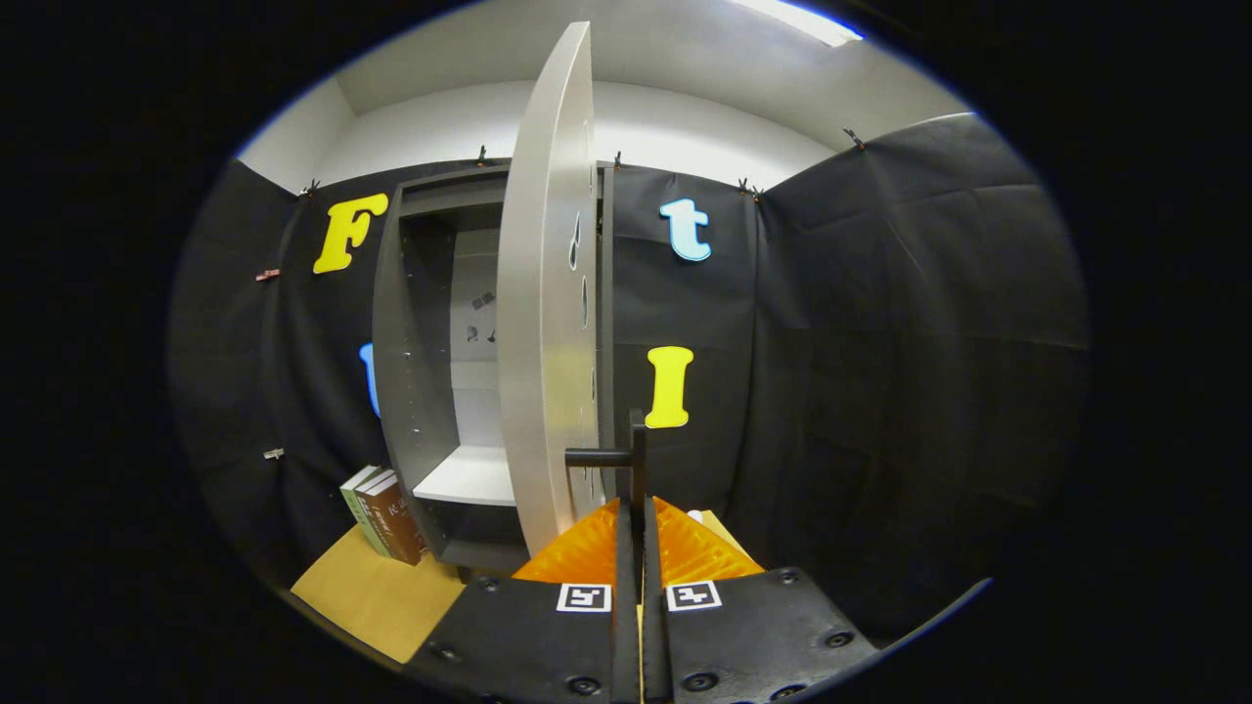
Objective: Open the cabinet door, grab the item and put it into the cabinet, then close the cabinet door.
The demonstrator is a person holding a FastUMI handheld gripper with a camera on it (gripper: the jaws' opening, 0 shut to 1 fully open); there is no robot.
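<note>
Gripper view has the tool (637, 518) with its two fingers pressed narrow around the thin dark bar handle (636, 460) of the pale grey cabinet door (543, 293); both pads seem to bear on the upright part of the handle, so I judge it held. Just ahead of the fingers the door stands swung well open, almost edge-on to the tool. Beyond it and to the left, the dark-framed cabinet (411, 372) shows a pale shelf (469, 477) inside. Further left and lower, the item, a small stack of upright books with green and brown covers (381, 513), stands on the tan tabletop (372, 596) beside the cabinet's foot. To finish this step well, I would follow the door's arc, not pull straight, let go only once the opening is wide enough, then back off clear of the handle before swinging left toward the books.
</note>
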